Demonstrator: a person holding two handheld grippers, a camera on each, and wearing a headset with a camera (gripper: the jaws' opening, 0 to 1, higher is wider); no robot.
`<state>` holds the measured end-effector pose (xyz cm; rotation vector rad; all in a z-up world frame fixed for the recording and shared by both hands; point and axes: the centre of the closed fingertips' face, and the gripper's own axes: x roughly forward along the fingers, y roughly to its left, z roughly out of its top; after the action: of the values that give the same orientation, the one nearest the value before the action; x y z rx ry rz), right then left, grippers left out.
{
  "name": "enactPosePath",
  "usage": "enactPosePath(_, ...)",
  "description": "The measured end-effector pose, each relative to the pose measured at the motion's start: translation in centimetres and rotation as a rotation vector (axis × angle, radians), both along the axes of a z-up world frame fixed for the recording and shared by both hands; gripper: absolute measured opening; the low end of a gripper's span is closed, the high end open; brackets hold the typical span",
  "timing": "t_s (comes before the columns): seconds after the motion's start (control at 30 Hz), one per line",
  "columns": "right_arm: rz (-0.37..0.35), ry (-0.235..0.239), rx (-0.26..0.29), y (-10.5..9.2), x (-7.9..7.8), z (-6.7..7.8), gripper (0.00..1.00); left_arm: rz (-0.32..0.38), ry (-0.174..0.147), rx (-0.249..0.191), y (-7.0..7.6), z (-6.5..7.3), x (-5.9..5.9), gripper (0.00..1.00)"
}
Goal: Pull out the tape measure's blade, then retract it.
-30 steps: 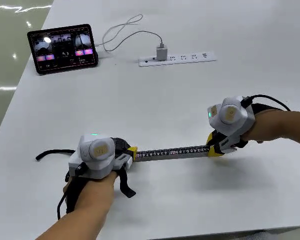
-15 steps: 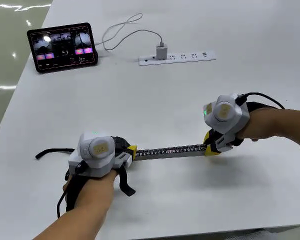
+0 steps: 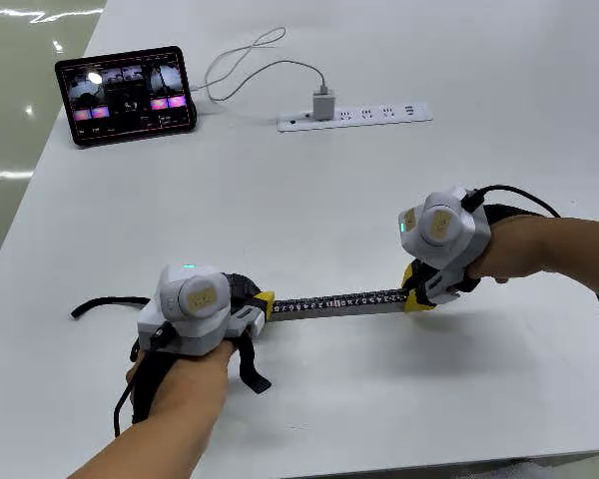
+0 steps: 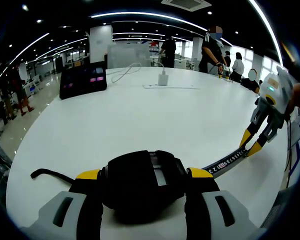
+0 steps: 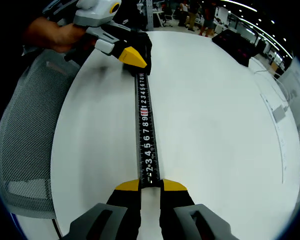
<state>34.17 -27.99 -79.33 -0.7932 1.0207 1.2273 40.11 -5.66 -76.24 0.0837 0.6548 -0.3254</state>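
Black plastic and rounded, the compact tape measure case (image 3: 238,288) sits at the near left of the white tabletop (image 3: 379,170). The yellow-tipped jaws of the left gripper (image 4: 144,175) squeeze it across its flanks. Its thin, numbered metal blade (image 5: 145,125) runs rightward along the table to the right gripper (image 5: 150,187), whose jaws are clamped on the blade's free end. The blade is probably springy, thin-edged and stiff only lengthwise, so it would likely buckle if twisted and whip back if let go. The very end seems the safest place to hold it. The case looks light and smooth, so it needs firm pressure on both sides.
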Motion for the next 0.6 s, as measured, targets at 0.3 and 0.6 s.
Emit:
enactPosePath(0.3,0.020,-0.015,0.006,0.43,0.06,-0.06,0.09,-0.001,0.003,0.000,0.01,-0.03,0.01,0.62)
enactPosePath(0.6,0.012,-0.014,0.016,0.98,0.22,-0.09,0.09,0.001,-0.002,0.002,0.02,-0.03,0.02,0.62)
